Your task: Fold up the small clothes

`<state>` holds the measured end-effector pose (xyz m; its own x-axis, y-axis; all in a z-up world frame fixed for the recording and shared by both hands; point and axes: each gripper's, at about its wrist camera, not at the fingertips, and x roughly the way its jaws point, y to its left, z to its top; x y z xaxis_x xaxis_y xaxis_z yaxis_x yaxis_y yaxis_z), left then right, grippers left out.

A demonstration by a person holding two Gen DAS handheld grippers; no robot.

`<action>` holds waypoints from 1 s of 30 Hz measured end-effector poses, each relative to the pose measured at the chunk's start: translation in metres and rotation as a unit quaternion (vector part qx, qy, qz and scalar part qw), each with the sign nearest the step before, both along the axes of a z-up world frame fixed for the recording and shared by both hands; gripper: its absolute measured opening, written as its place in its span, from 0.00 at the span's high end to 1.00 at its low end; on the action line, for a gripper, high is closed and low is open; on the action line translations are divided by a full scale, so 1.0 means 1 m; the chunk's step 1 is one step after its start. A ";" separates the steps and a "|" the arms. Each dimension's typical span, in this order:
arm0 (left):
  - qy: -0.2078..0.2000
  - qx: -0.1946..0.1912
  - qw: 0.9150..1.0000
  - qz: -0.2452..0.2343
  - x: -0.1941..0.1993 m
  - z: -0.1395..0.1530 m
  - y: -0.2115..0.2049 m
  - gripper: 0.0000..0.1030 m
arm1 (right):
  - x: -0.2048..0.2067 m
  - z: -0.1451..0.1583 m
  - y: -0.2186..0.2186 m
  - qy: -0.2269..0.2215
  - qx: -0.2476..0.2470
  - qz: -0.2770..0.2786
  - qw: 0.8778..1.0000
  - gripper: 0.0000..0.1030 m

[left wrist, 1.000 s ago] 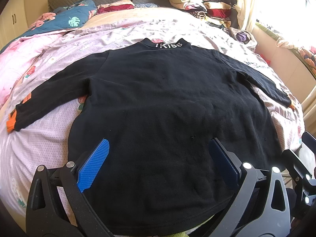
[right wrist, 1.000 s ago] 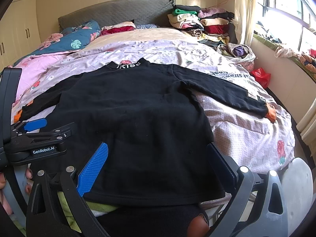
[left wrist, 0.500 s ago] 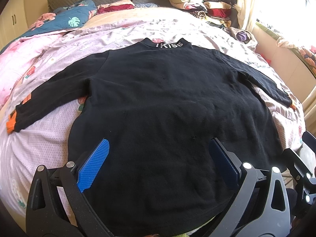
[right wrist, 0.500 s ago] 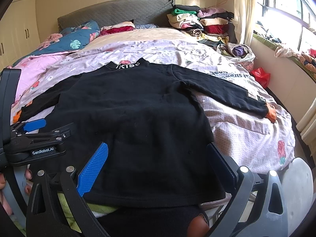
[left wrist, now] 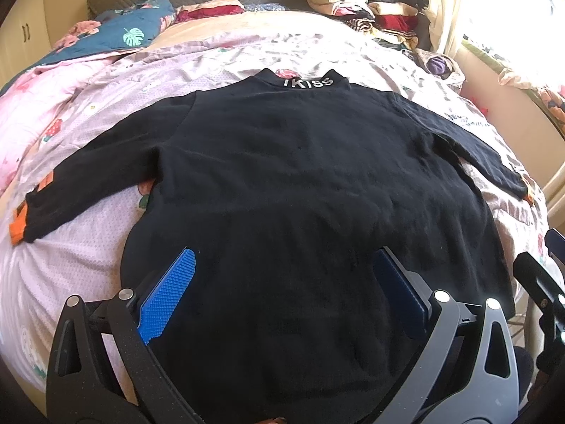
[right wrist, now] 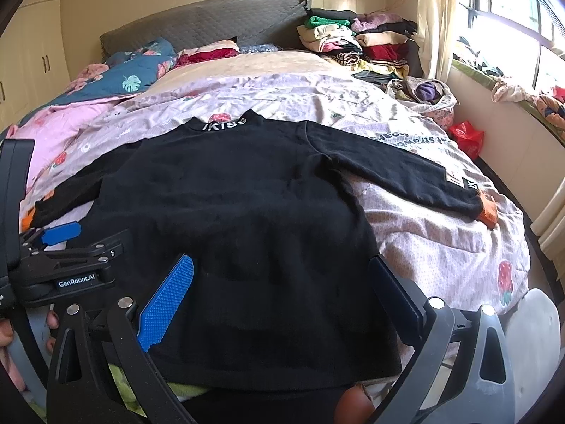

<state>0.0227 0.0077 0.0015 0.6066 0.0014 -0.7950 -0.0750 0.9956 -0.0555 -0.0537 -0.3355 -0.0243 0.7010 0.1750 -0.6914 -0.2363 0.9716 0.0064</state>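
Note:
A black long-sleeved top point(left wrist: 300, 183) point(right wrist: 229, 205) lies spread flat on the bed, back up, collar with white letters at the far end, both sleeves stretched out sideways with orange cuffs. My left gripper point(left wrist: 286, 261) hovers open over the hem near the top's left half, nothing between its blue pads. My right gripper point(right wrist: 282, 268) hangs open over the hem's right half, also holding nothing. The left gripper point(right wrist: 60, 233) shows at the left edge of the right wrist view.
The bed is covered by a pink patterned sheet point(left wrist: 70, 247). Pillows and a blue leaf-print quilt point(right wrist: 134, 74) lie by the grey headboard. A stack of folded clothes point(right wrist: 353, 42) sits at the far right corner. A window and sill run along the right.

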 end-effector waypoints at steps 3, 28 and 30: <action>0.001 0.001 1.000 0.000 0.006 0.000 0.000 0.08 | 0.009 0.004 0.001 -0.002 0.001 -0.002 1.000 0.04; 0.015 -0.028 0.999 0.006 0.102 0.015 0.003 0.08 | 0.110 0.022 -0.047 0.028 0.065 -0.089 0.994 0.04; 0.016 -0.031 0.999 0.003 0.109 0.014 -0.001 0.08 | 0.119 0.021 -0.057 0.035 0.076 -0.101 0.991 0.04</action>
<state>0.1319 0.0065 0.0156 0.5812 -0.0449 -0.8125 -0.0834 0.9899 -0.1144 0.0650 -0.3923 -0.0032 0.6829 0.1413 -0.7167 -0.0299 0.9857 0.1658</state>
